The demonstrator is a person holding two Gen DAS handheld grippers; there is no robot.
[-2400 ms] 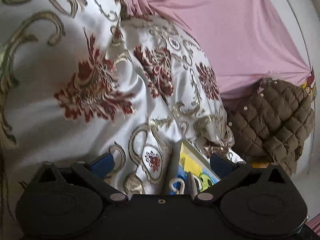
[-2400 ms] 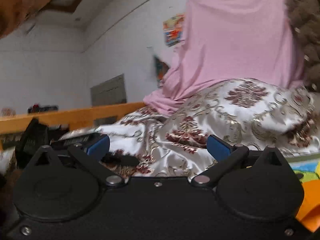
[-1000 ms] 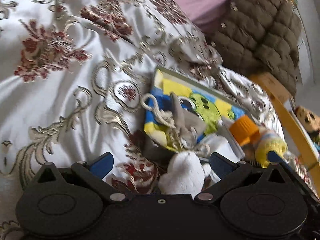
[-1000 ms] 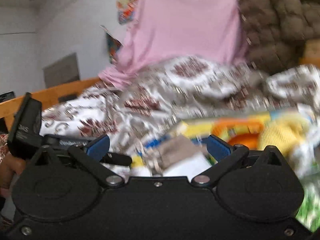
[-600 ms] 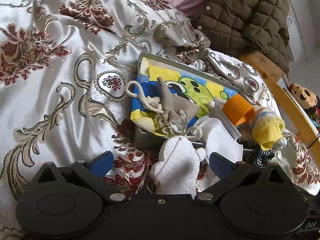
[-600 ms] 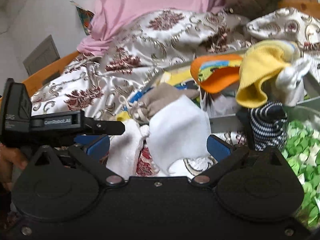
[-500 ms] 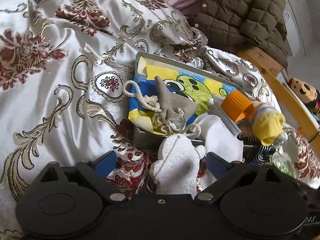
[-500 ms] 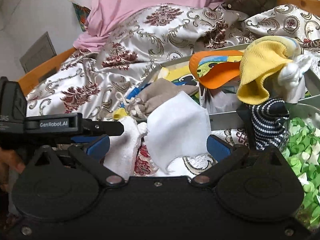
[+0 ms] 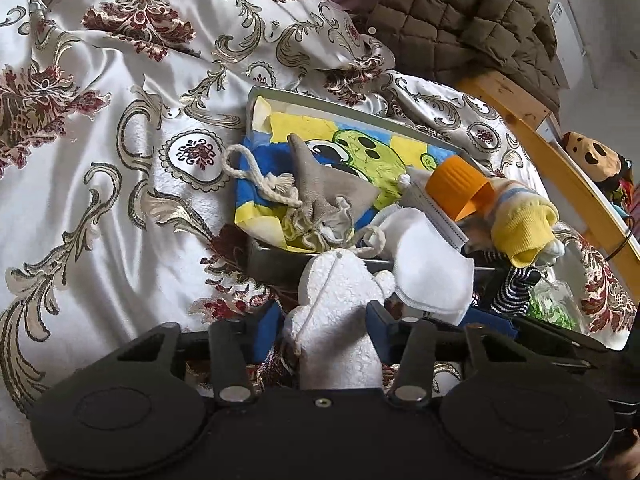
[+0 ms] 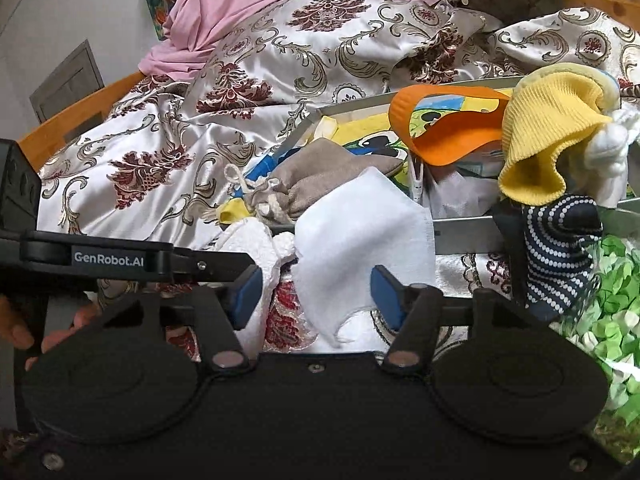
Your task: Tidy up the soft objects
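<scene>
1. Satin bedding (image 9: 120, 184) with gold and maroon scrollwork covers the bed, and a shallow grey tray (image 9: 276, 258) sits on it; everything below is placed against that tray.
2. One fluffy white plush piece (image 9: 340, 312) lies just outside the tray's near wall, and the left gripper (image 9: 324, 320) has just been closing on it, its blue pads now pressed to both flanks.
3. One flat white cloth (image 10: 360, 232) droops over the same near wall. The right gripper (image 10: 316, 292) has just been closing around its lower part; the right-hand pad meets the cloth's edge, the other stands clear, so it is not clamped.
4. Inside the tray lie one grey drawstring pouch (image 9: 332, 196) on one cartoon-print cloth (image 9: 360, 152), one orange piece (image 10: 444, 124) and one yellow knit sock (image 10: 548, 140).
5. One navy spotted sock (image 10: 560, 244) hangs over the tray's near wall, beside green shreds (image 10: 612, 292) outside it.
6. One quilted olive jacket (image 9: 468, 16) lies beyond the tray's far side.
7. By the look of it, sorting is barely begun: the tray is a jumble, two white pieces are only being picked, and the rest waits.
</scene>
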